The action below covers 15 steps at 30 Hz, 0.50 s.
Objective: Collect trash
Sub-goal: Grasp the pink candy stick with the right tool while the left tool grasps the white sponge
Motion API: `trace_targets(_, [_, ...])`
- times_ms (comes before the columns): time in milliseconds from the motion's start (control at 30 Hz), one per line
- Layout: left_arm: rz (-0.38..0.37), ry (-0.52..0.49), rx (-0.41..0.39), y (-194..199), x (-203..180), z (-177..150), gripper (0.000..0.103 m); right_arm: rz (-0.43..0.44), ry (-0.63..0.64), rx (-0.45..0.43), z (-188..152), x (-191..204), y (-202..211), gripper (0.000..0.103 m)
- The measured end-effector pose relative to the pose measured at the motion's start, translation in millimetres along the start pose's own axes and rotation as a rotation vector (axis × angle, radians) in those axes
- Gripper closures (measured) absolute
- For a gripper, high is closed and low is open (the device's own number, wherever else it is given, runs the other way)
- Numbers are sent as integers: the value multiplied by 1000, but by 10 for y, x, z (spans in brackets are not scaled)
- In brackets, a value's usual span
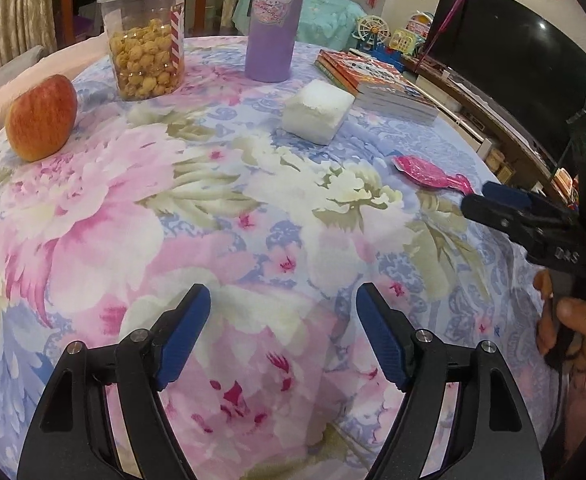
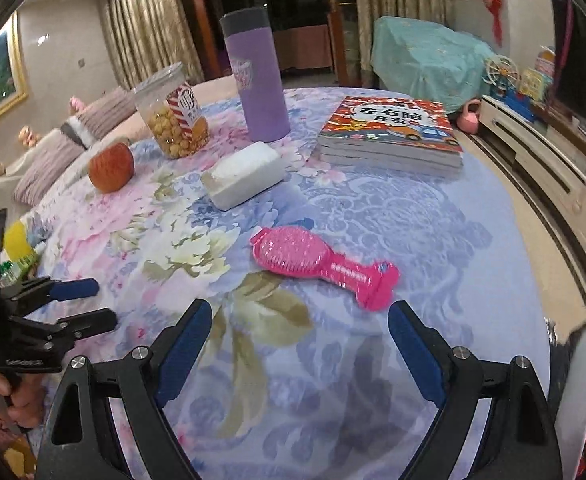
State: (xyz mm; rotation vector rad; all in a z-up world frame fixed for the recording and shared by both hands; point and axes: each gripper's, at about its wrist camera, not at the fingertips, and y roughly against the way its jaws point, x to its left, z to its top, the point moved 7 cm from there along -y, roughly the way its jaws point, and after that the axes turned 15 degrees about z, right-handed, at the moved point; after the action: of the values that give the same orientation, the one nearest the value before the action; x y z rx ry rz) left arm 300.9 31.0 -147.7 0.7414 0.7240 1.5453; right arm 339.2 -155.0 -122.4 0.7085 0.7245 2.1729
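Observation:
A pink hairbrush (image 2: 325, 266) lies on the floral tablecloth just ahead of my right gripper (image 2: 299, 314), which is open and empty; the brush also shows in the left wrist view (image 1: 433, 174). A white tissue pack (image 1: 319, 112) lies mid-table, also in the right wrist view (image 2: 245, 174). A crumpled white tissue (image 1: 149, 114) lies by the popcorn jar. My left gripper (image 1: 283, 300) is open and empty above the cloth. The right gripper shows from the side in the left wrist view (image 1: 493, 200), and the left gripper in the right wrist view (image 2: 101, 300).
A popcorn jar (image 1: 147, 40), a purple tumbler (image 1: 273, 20), an apple (image 1: 41, 118) and a stack of books (image 1: 377, 84) stand at the far side. A TV (image 1: 521, 56) and low cabinet (image 2: 545, 176) are to the right.

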Motion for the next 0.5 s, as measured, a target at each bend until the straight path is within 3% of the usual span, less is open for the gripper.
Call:
trace_targets(300, [47,-101,-19,-331,-147,454,19,-27,43,56,149,-150,-282,15])
trace_targets(500, [71,-114,-31,-629,-257,849,18,-12,-26,43,170,-305,-302,45])
